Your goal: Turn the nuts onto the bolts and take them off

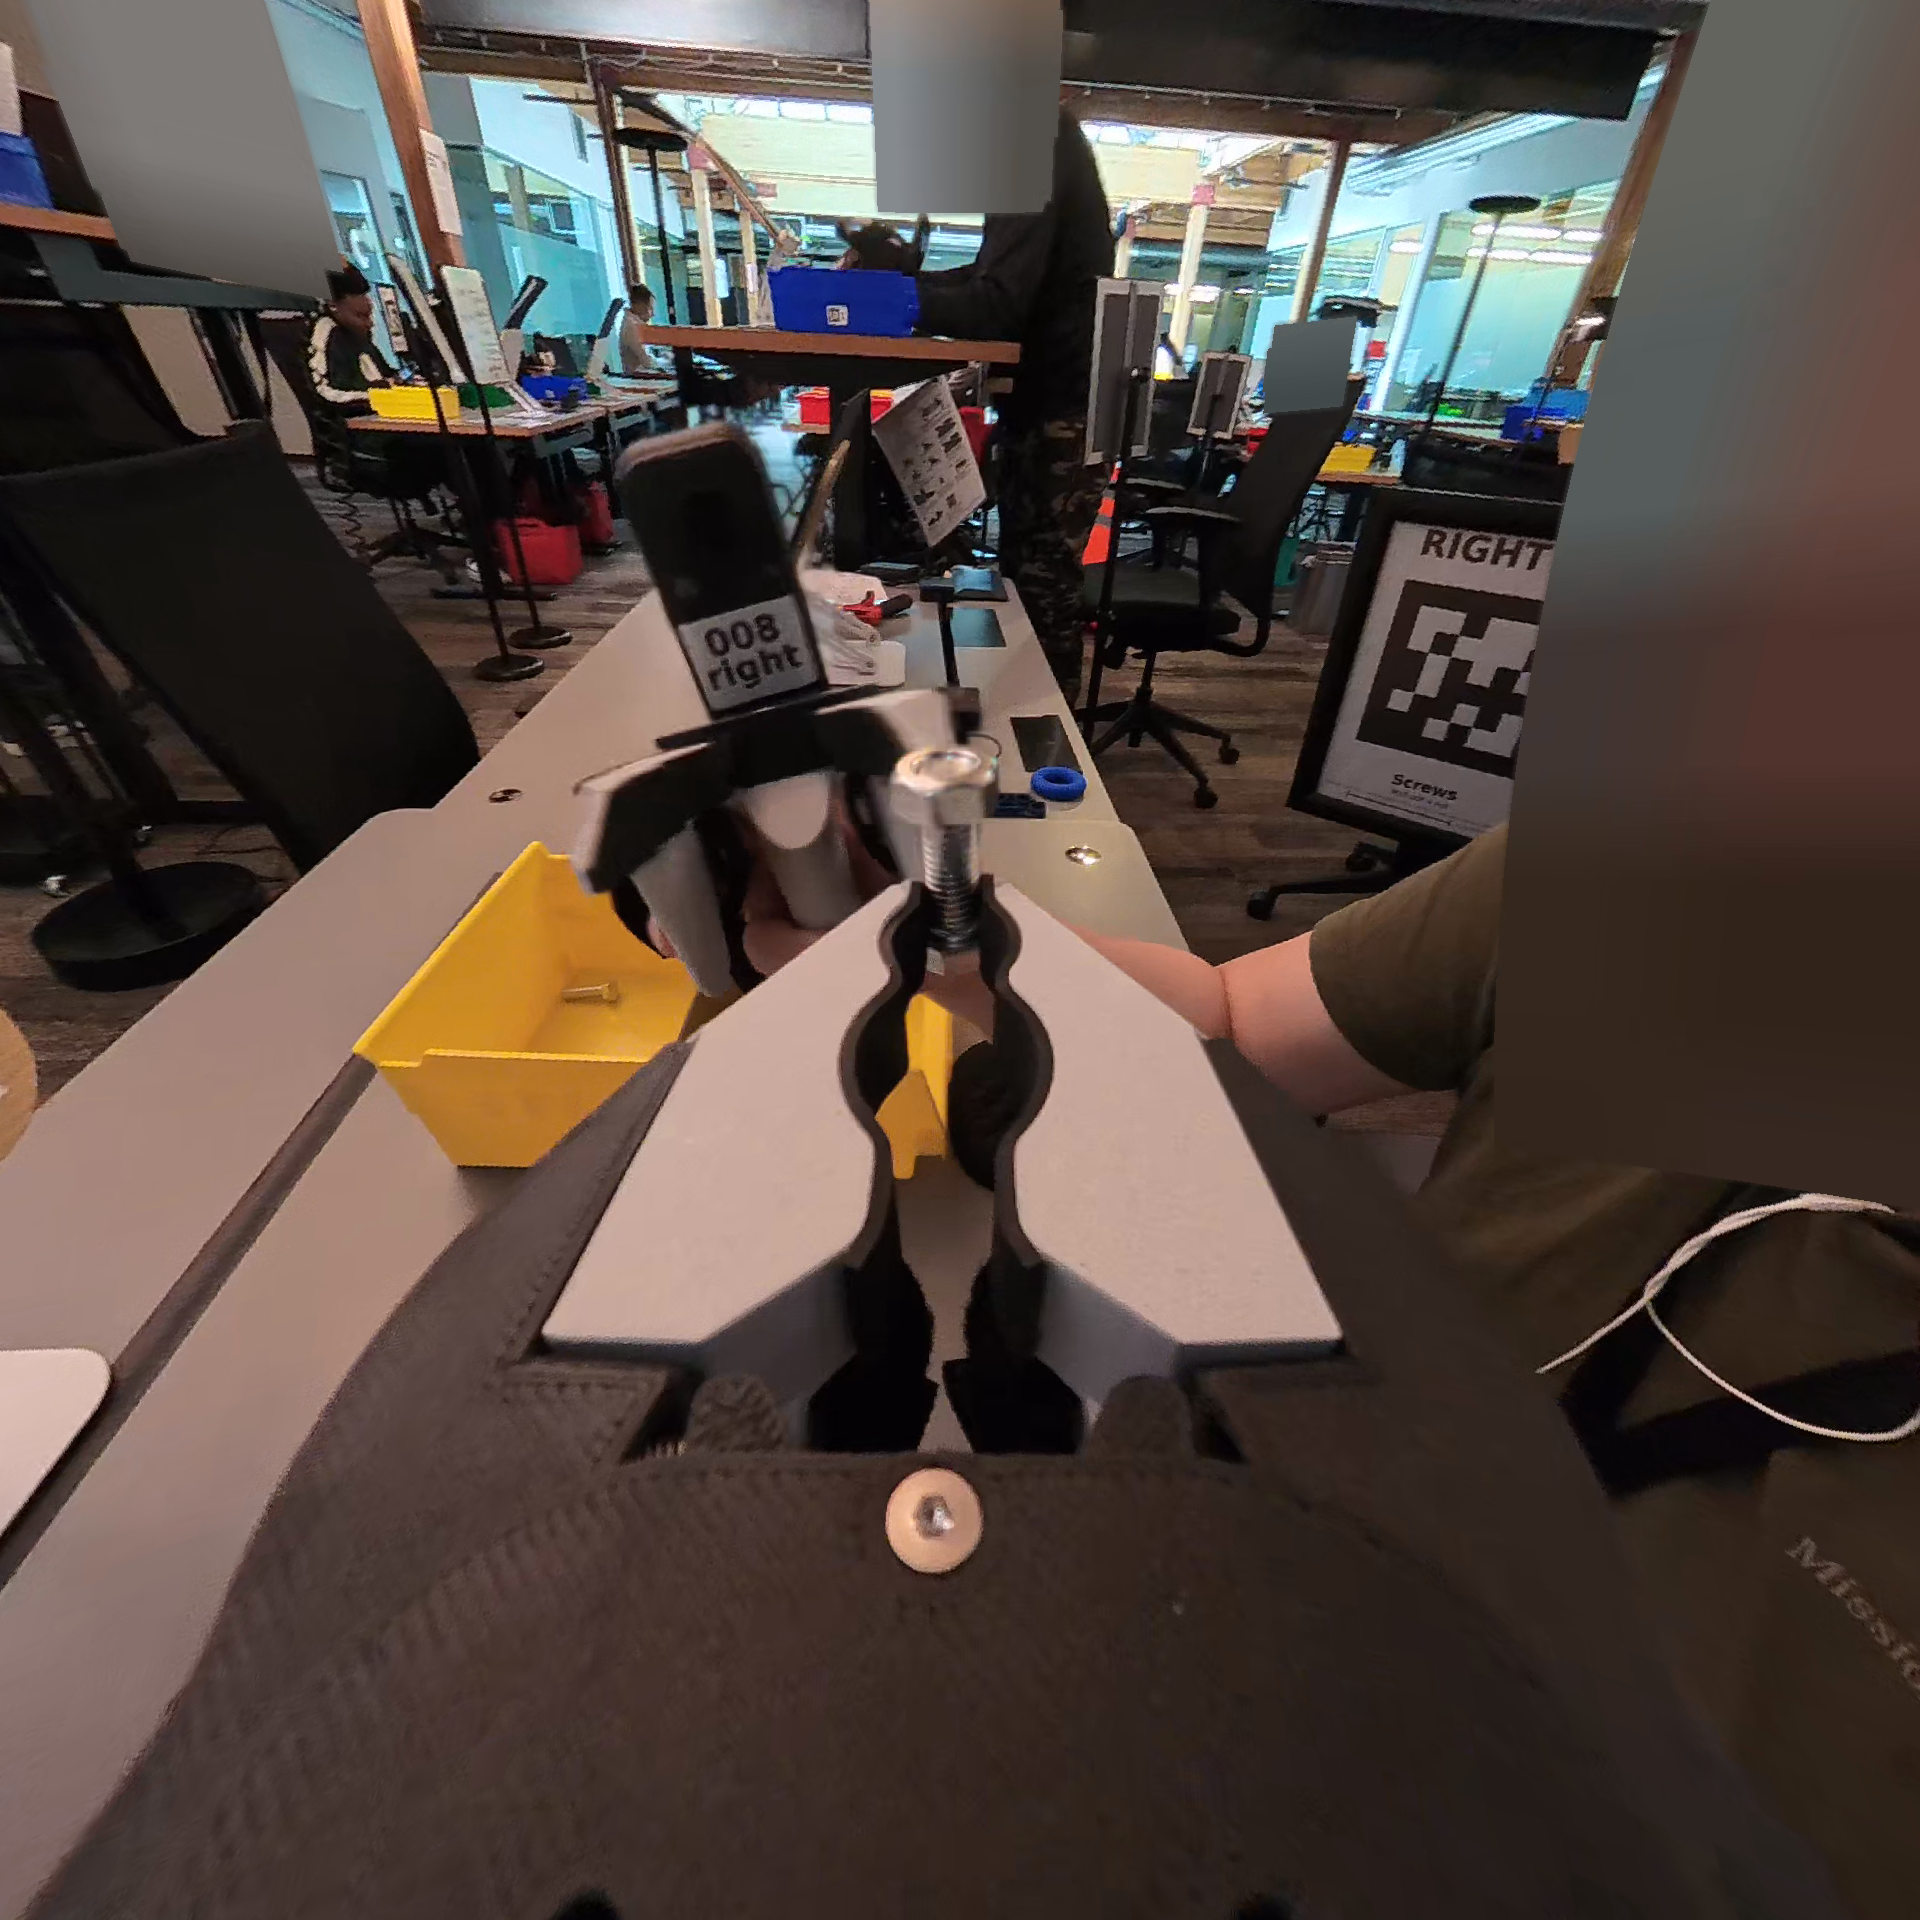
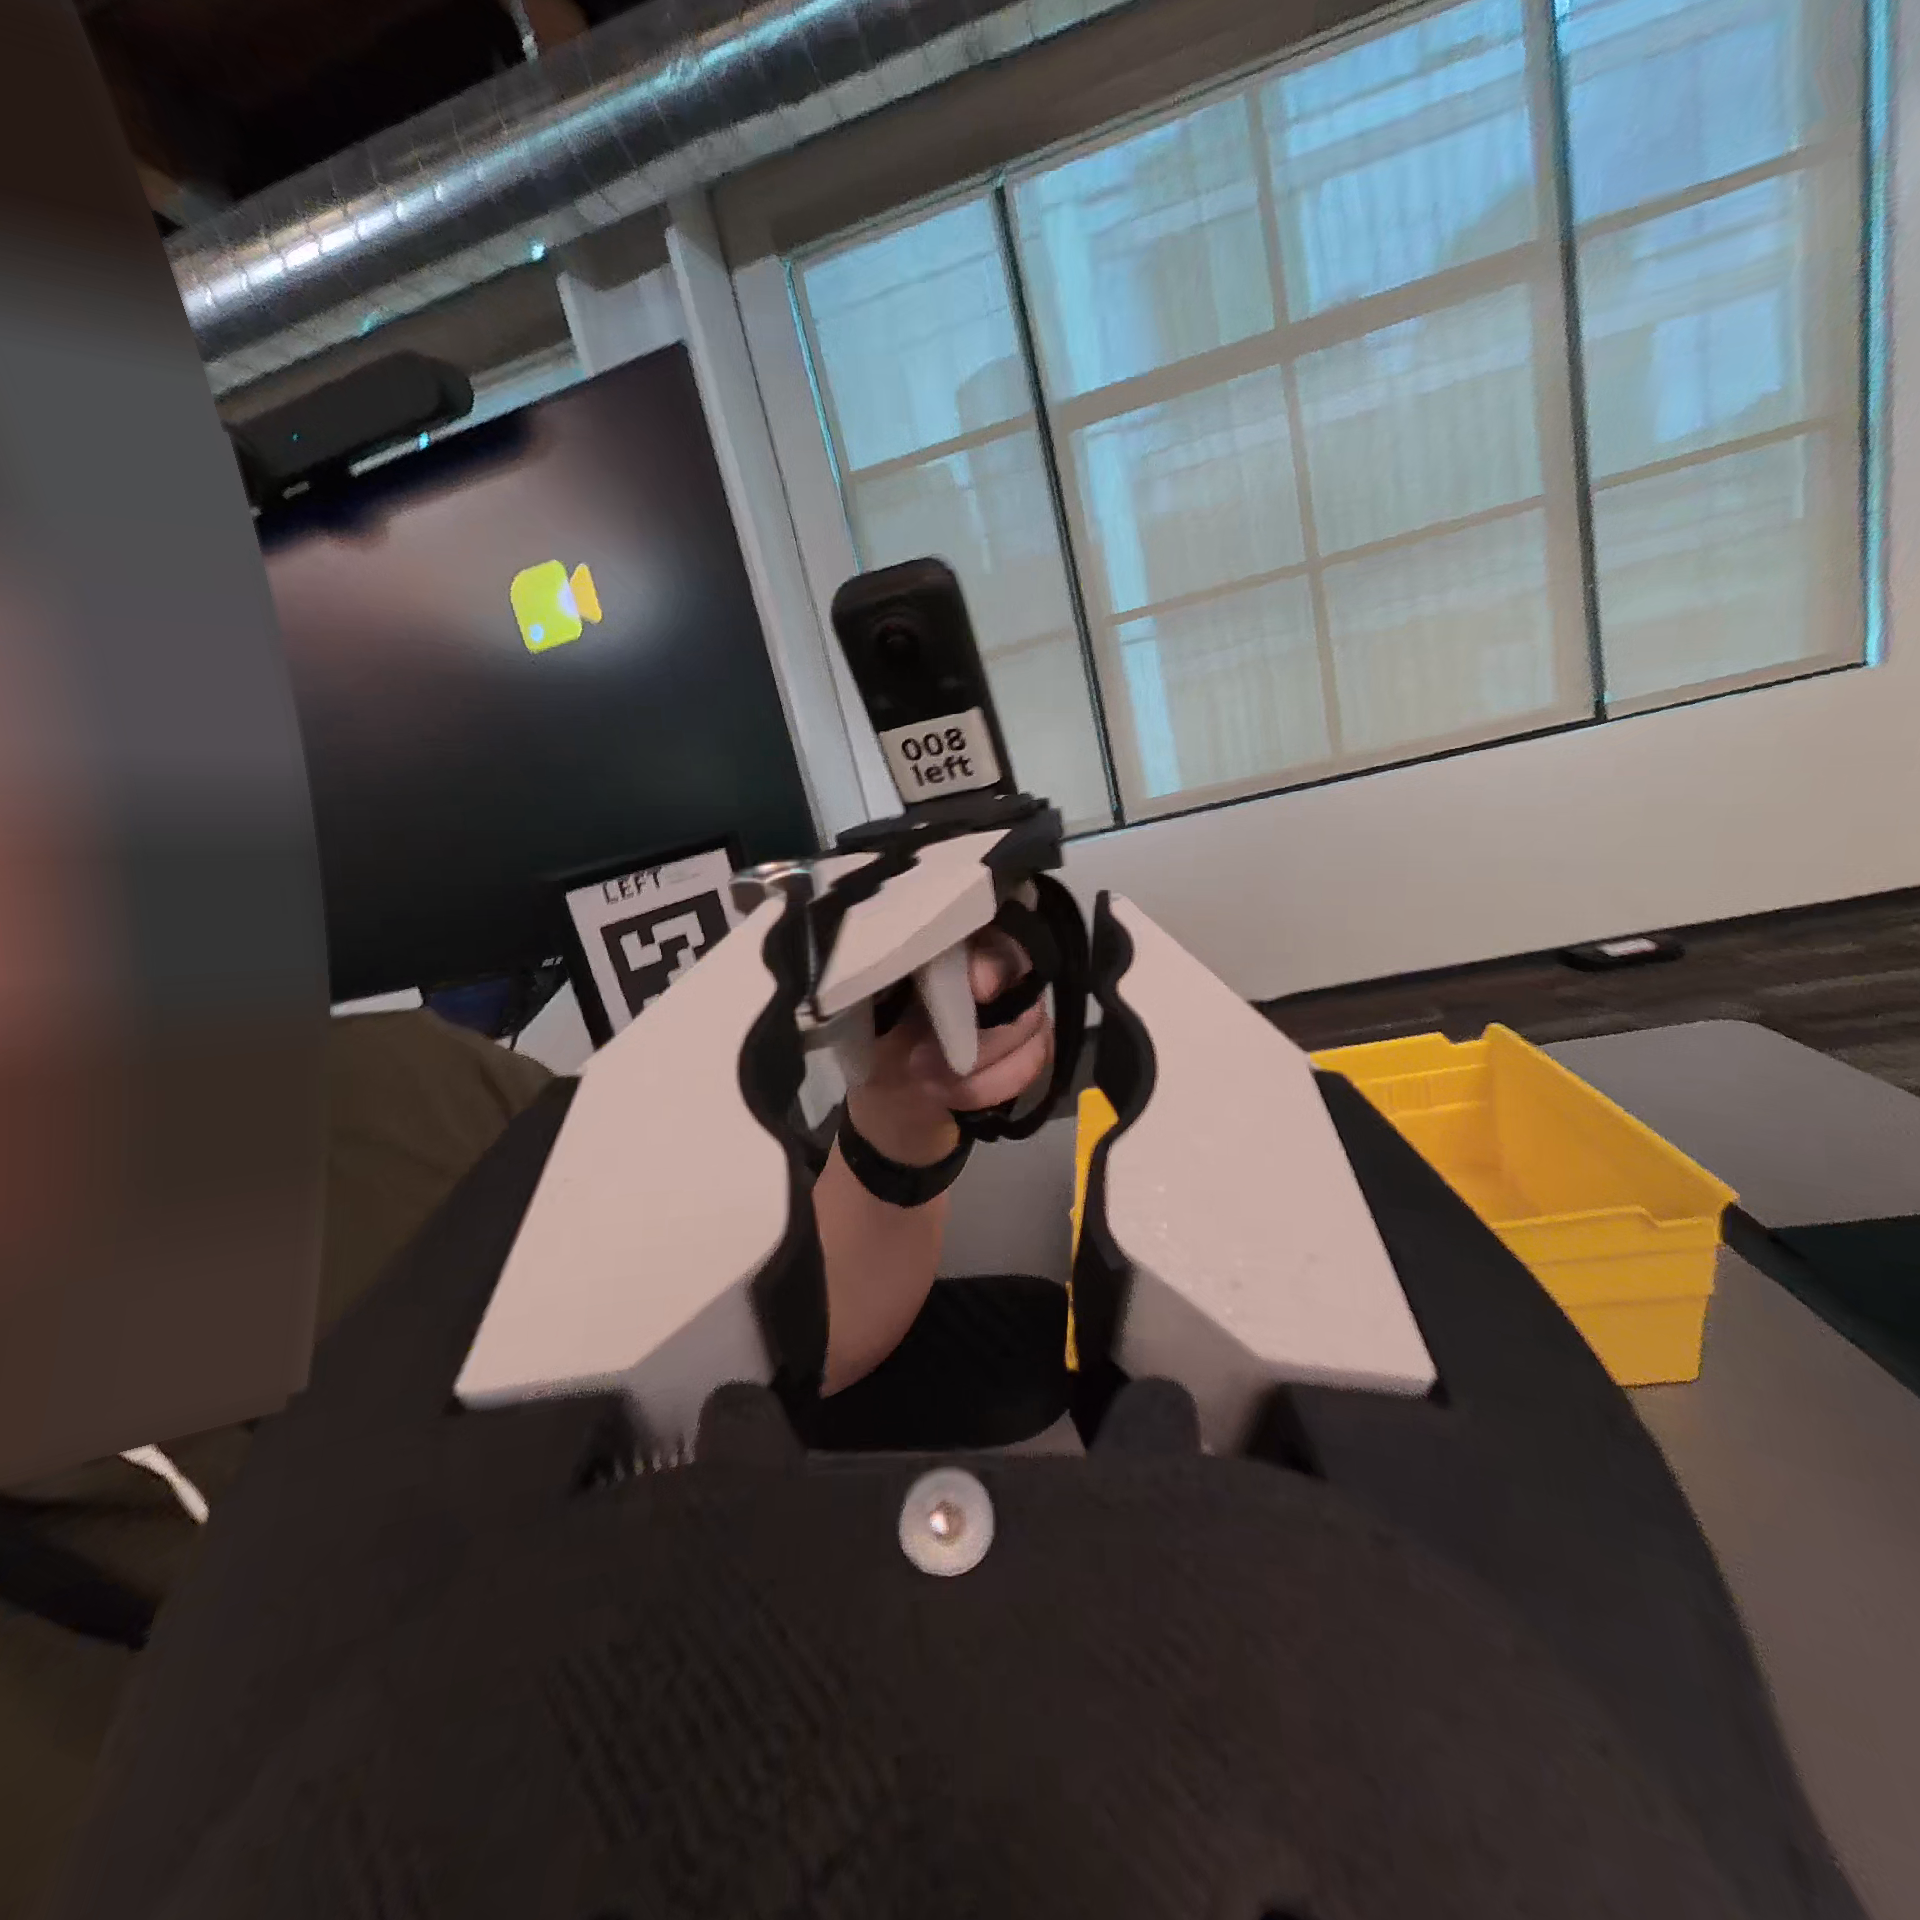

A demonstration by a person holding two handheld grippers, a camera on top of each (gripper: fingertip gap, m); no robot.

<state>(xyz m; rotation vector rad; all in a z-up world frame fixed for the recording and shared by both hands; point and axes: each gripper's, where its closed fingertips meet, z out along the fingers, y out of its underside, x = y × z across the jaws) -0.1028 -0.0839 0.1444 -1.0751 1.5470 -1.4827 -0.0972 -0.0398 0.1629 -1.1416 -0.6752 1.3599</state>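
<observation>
One silver bolt [image 1: 940, 831] is standing upright in the left claw [image 1: 951, 935], head up, long axis vertical, threaded shank pinched at the fingertips above the yellow bin [image 1: 499, 1081] on the counter [image 1: 208, 1039]. The right claw [image 2: 935, 935] is hanging spread, gripping nothing.

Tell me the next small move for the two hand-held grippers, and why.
Probably bring the right hand-held gripper, open and empty, onto the nut at the bolt's top and turn it. The left hand-held gripper already clamps the threaded shank upright, above the yellow bin.
</observation>
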